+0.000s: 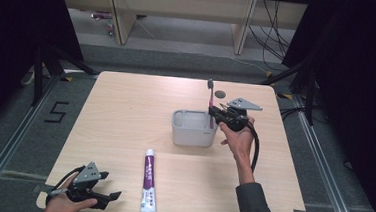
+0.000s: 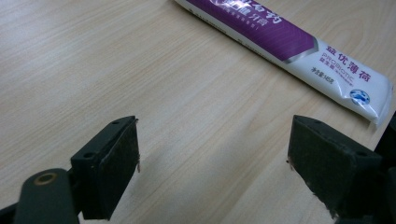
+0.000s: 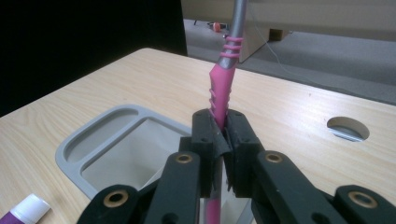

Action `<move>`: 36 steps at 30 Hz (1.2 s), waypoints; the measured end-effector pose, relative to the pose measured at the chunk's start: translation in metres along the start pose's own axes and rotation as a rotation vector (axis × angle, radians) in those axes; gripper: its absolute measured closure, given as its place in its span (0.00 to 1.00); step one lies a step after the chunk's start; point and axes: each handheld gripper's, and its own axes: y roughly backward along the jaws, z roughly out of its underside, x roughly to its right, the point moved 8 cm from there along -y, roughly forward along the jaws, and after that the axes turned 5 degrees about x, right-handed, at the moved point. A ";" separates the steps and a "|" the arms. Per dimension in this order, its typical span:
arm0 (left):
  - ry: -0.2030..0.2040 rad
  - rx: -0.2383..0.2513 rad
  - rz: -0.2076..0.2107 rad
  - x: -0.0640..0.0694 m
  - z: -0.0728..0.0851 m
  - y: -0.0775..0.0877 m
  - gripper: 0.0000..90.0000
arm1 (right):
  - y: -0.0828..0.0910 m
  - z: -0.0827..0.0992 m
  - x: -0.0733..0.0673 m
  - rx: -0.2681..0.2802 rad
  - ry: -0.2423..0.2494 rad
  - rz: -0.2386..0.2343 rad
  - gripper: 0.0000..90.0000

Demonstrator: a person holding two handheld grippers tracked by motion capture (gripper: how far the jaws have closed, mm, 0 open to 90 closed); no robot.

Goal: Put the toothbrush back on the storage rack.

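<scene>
Toothbrush held over holder.
Right gripper [image 3: 223, 140] clamps toothbrush [image 3: 223, 79] upright, its lower end in the holder [image 1: 193, 129]; left gripper [image 2: 212, 163] rests open near toothpaste [image 2: 289, 42].

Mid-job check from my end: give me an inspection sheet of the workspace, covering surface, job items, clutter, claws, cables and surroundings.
Surface: light wooden table with a round cable hole near the far edge.
Job's things: pink-and-grey toothbrush held upright over the grey rectangular plastic holder, lower end hidden; purple-and-white toothpaste tube lying flat near the front edge.
Clutter: nothing seen.
Claws: right claw shut on the toothbrush handle; left claw open just above the tabletop beside the tube, not touching it.
Cables: black cable trailing from the right claw along the forearm; loose wires on the floor behind.
Surroundings: dark curtains at both sides, grey floor, wooden furniture legs beyond, a taped 5 on the floor at left.
</scene>
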 end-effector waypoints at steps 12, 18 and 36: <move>-0.008 -0.008 -0.007 -0.001 0.000 0.001 0.18 | -0.001 0.008 0.000 -0.045 0.019 0.009 0.90; -0.007 -0.006 -0.005 -0.001 0.000 0.001 0.18 | 0.000 0.006 0.001 -0.037 0.041 0.004 0.85; -0.004 -0.004 -0.002 0.000 0.000 0.001 0.18 | 0.018 -0.002 -0.003 -0.024 0.021 0.027 0.77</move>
